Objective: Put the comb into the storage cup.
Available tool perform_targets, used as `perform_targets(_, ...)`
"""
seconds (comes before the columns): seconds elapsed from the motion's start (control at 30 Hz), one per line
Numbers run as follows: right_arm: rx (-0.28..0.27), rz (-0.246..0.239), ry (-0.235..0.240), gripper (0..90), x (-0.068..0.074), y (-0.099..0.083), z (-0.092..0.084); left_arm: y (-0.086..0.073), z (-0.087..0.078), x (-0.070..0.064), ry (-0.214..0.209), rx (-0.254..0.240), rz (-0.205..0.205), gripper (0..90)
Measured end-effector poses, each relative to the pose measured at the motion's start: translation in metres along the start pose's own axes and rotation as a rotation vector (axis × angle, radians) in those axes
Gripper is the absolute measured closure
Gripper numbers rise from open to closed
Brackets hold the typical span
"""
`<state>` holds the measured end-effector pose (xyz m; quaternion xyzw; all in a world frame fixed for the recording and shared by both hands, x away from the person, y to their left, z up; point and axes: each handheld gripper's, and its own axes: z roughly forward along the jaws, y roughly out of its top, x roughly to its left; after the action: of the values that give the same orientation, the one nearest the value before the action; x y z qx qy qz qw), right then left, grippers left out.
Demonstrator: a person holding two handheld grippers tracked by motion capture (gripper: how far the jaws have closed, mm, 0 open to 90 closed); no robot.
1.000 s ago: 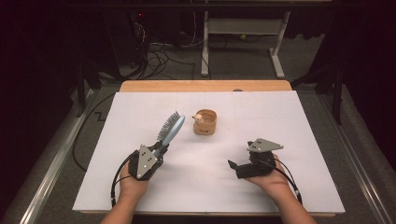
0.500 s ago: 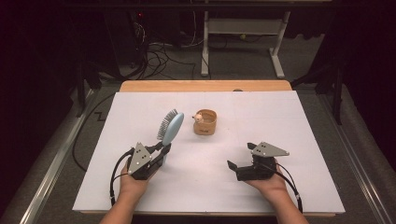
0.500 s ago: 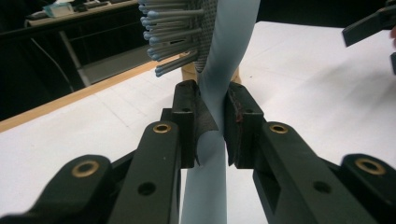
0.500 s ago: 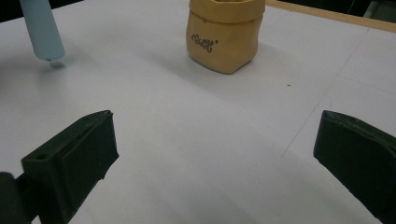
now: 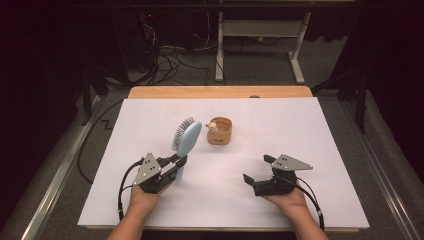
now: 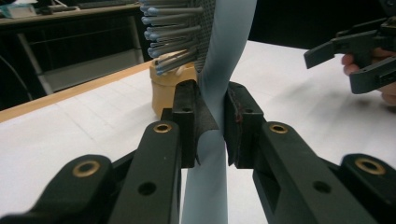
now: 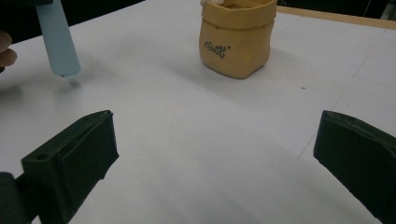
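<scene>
In the high view, the brush [image 5: 186,141] is held by its handle in the left gripper [image 5: 176,163], head up and beyond the fingers, with the pouch [image 5: 220,131] just past the head; the right gripper [image 5: 257,171] is held apart from both, its fingers spread and empty above the table [image 5: 320,130]. In the left gripper view, the pads [image 6: 187,122] are seen clamped on the narrow neck of the brush [image 6: 224,60], the bristles standing above the fingers and the pouch [image 6: 164,93] close behind them. Since the grip is taken low on a smooth, tapered handle, the head could be swung sideways or slipped through the pads if it is tilted quickly. The bristles could also be caught on the pouch's rim, and the soft pouch could be tipped. In the right gripper view, the fingers [image 7: 74,158] are seen wide apart, with the pouch [image 7: 236,39] ahead between them and the handle's end [image 7: 58,42] off to one side; if the pouch is pinched hard, its soft wall could be crushed.
</scene>
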<state>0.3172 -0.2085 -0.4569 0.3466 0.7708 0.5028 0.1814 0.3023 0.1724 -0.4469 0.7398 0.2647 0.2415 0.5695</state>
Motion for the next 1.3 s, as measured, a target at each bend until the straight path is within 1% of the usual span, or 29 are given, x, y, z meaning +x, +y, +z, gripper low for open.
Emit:
perform_targets(0.27, -0.038, 0.006, 0.05, 0.5, 0.001, 0.005, -0.003, -0.001, 0.003, 0.0, -0.078, -0.025, -0.016, 76.6)
perform_targets(0.37, -0.052, 0.009, 0.079, 0.5, 0.003, 0.007, -0.003, -0.001, 0.003, 0.0, -0.109, -0.038, -0.027, 76.6)
perform_targets(0.47, -0.057, 0.002, 0.106, 0.4, 0.006, 0.01, -0.002, -0.001, 0.004, 0.001, -0.133, -0.044, -0.029, 76.6)
perform_targets(0.57, -0.071, 0.001, 0.144, 0.4, 0.01, 0.014, -0.001, -0.001, 0.004, 0.0, -0.163, -0.053, -0.03, 76.6)
perform_targets(0.7, -0.082, -0.011, 0.179, 0.4, 0.015, 0.021, 0.0, -0.001, 0.005, -0.001, -0.189, -0.056, -0.031, 76.6)
perform_targets(0.83, -0.107, -0.005, 0.229, 0.5, 0.02, 0.029, 0.002, -0.001, 0.006, -0.002, -0.207, -0.066, -0.035, 76.7)
perform_targets(0.87, -0.112, -0.006, 0.239, 0.5, 0.021, 0.031, 0.002, -0.001, 0.006, -0.002, -0.219, -0.075, -0.043, 76.6)
perform_targets(0.9, -0.121, -0.004, 0.26, 0.5, 0.022, 0.033, 0.003, -0.001, 0.006, -0.002, -0.222, -0.076, -0.039, 76.6)
perform_targets(1.0, -0.14, 0.0, 0.294, 0.6, 0.024, 0.038, 0.005, -0.001, 0.007, -0.002, -0.239, -0.078, -0.045, 76.6)
perform_targets(1.07, -0.139, -0.007, 0.304, 0.8, 0.026, 0.041, 0.007, -0.001, 0.008, -0.003, -0.25, -0.075, -0.048, 76.7)
perform_targets(1.1, -0.141, -0.007, 0.32, 0.9, 0.027, 0.043, 0.008, -0.001, 0.008, -0.003, -0.253, -0.078, -0.049, 76.6)
perform_targets(1.2, -0.149, -0.008, 0.336, 1.4, 0.029, 0.046, 0.01, -0.001, 0.009, -0.004, -0.266, -0.085, -0.052, 76.7)
perform_targets(1.27, -0.156, -0.007, 0.347, 1.8, 0.03, 0.048, 0.012, -0.001, 0.009, -0.006, -0.281, -0.093, -0.049, 76.8)
perform_targets(1.3, -0.157, -0.007, 0.35, 1.9, 0.03, 0.049, 0.013, -0.001, 0.009, -0.006, -0.282, -0.093, -0.045, 76.8)
